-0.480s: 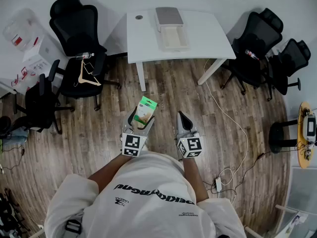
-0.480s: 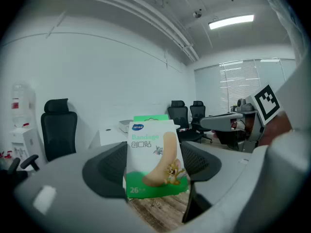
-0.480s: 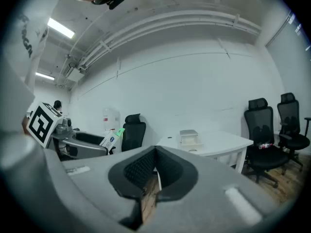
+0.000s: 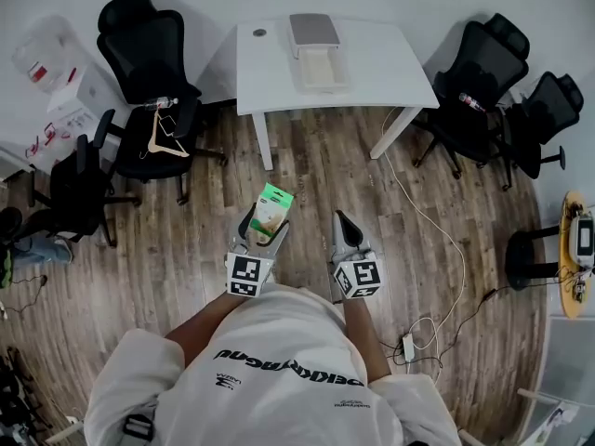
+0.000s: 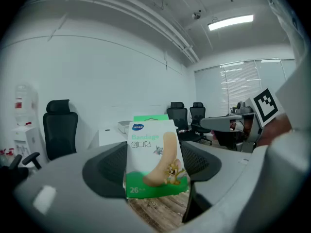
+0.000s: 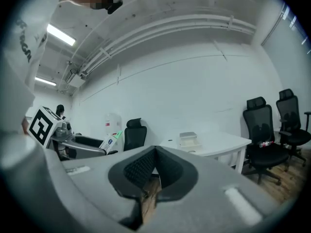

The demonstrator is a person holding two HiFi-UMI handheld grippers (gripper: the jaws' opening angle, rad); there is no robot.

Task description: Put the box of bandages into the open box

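Left jaws: my left gripper [image 4: 263,226] grasps the box of bandages [image 4: 273,208] between both pads, spread wide, with the box's printed face toward my camera and its top past the tips.
Right jaws: my right gripper [image 4: 342,226] is clenched — pads meeting, nothing between them.
Beside: the right gripper hangs just right of the left one, apart from it.
Below: wood floor [image 4: 307,170].
Ahead of both tips: the open box [image 4: 322,71] sits on the white table [image 4: 390,72] — well apart from the bandages.
Flanks: black chair [image 4: 149,54] far left.
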